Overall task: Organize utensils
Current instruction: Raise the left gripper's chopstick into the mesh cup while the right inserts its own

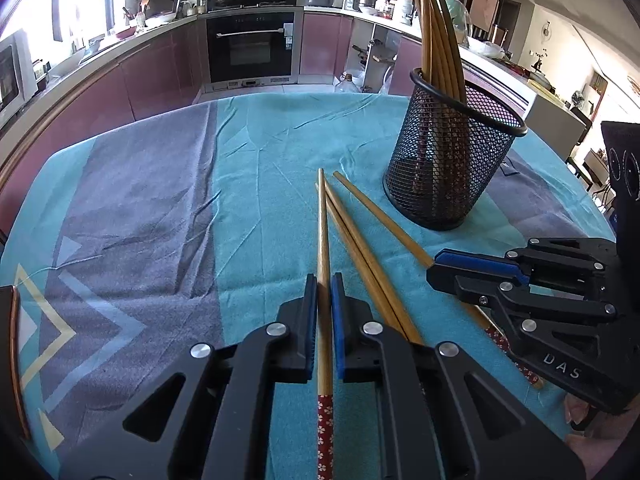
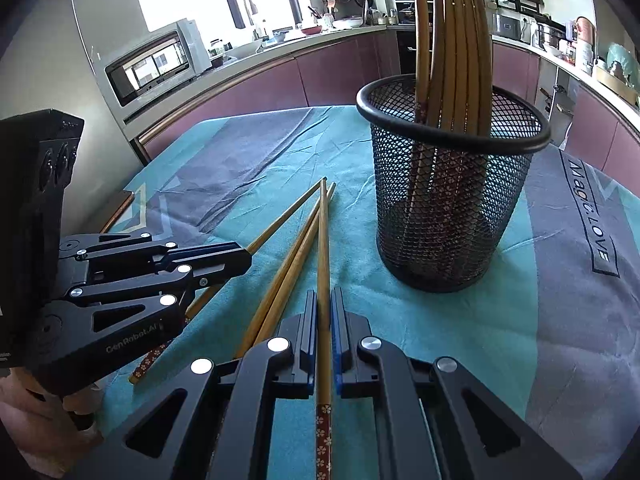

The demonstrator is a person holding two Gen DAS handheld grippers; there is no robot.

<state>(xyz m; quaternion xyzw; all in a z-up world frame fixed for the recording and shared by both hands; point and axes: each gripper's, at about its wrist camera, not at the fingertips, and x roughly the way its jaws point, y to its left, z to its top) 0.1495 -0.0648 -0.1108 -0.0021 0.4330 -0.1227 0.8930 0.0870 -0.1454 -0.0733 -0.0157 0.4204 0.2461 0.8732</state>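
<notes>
Your left claw [image 1: 324, 292] is clamped on one slender bamboo chopstick with a red flowered handle [image 1: 323, 248], its blue pads pressed to either side of the shaft. Your right claw [image 2: 324, 304] is likewise closed on a second bamboo chopstick of the same pattern [image 2: 323, 248]. Between the two held sticks, two more loose bamboo chopsticks [image 1: 360, 248] lie side by side on the teal and grey cloth covering the tabletop [image 1: 160, 200], their tips converging toward the far side. The black wire-mesh cylindrical holder [image 1: 448, 160] stands upright at the far right, near those tips, already holding several chopsticks [image 2: 452, 40] that lean against its rim.
</notes>
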